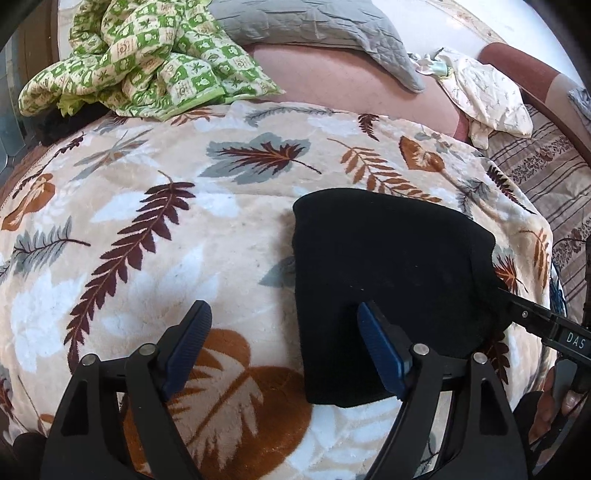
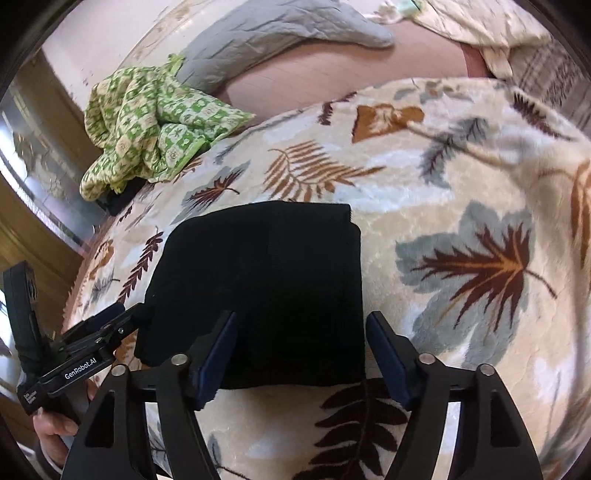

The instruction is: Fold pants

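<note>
The black pants (image 1: 388, 280) lie folded into a compact rectangle on the leaf-patterned blanket (image 1: 184, 229); they also show in the right wrist view (image 2: 266, 288). My left gripper (image 1: 284, 314) is open and empty, its right finger over the pants' left edge. My right gripper (image 2: 301, 325) is open and empty, its left finger over the pants and its right finger beside their right edge. In the left wrist view the right gripper (image 1: 517, 306) reaches the pants' right edge. In the right wrist view the left gripper (image 2: 122, 314) sits at their left edge.
A crumpled green checked cloth (image 1: 147, 62) lies at the blanket's far left. A grey quilted pillow (image 1: 314, 26) and a cream patterned cloth (image 1: 484, 96) lie at the back. A striped bedspread (image 1: 546, 173) runs along the right.
</note>
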Demonstrator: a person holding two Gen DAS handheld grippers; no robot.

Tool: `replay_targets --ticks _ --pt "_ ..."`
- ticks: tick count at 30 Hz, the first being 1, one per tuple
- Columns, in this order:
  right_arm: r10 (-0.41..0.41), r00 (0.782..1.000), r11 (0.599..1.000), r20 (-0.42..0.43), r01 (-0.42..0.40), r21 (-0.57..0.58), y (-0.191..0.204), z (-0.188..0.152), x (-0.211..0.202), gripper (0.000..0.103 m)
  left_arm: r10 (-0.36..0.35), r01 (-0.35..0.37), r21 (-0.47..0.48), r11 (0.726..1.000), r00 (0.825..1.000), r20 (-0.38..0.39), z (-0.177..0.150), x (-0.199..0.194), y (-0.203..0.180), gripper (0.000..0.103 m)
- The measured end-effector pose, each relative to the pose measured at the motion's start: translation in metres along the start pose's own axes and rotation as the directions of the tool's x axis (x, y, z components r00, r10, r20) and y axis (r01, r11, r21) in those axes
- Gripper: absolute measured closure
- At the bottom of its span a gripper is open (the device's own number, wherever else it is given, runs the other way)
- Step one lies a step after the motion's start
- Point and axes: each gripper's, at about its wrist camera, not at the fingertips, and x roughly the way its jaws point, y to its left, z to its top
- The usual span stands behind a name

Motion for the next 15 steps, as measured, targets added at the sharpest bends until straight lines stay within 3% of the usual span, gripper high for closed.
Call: replay_targets --ticks 8,15 --pt "-0.020 1.000 0.999 0.005 0.021 -0.041 0.010 0.004 0.000 0.029 -0.009 0.009 -0.008 1.000 1.000 -0.008 0.002 0.003 0.001 0.021" --pt "-0.090 0.995 0.985 -0.036 0.083 -0.153 0.026 -0.011 0.009 0.025 -0.009 0.009 0.018 1.000 1.000 -0.009 -0.006 0.003 -0.006 0.019"
